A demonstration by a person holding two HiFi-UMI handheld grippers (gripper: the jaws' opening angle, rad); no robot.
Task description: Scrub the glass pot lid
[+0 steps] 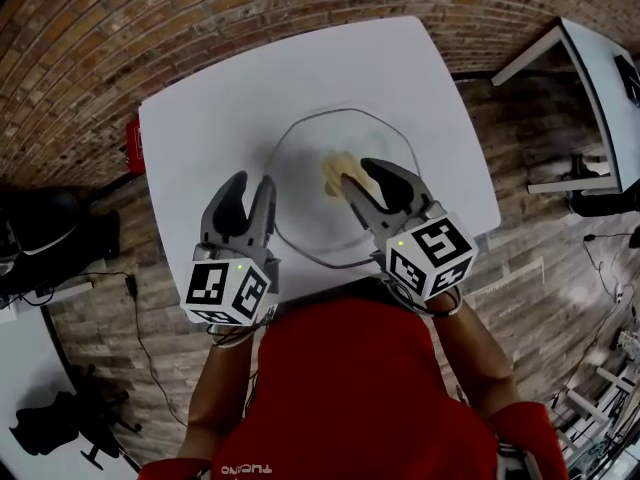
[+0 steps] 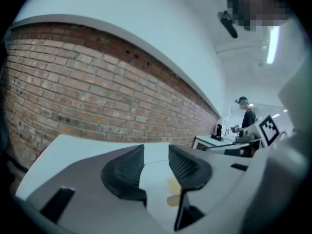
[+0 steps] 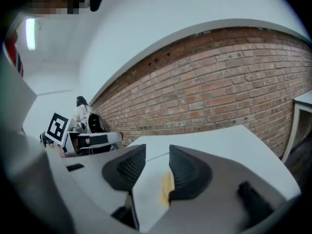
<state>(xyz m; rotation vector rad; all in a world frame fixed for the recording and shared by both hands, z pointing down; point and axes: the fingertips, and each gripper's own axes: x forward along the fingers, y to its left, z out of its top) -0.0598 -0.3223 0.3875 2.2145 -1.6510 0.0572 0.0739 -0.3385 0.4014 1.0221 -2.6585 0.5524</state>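
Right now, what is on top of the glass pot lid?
A pale yellow sponge-like piece lies near the lid's middle; the open right gripper hides its near end.

A white table [image 1: 200, 118] is set near a brick wall [image 1: 150, 28]. A red item [image 1: 134, 146] is seen at its left edge. A second white table [image 1: 595, 68] is placed farther right on the plank floor [image 1: 540, 268]. A person [image 2: 247, 116] is seen far off.

bright, even light, seemingly from a ceiling strip [image 2: 271, 43]; fisheye edges darken, foreground soft.
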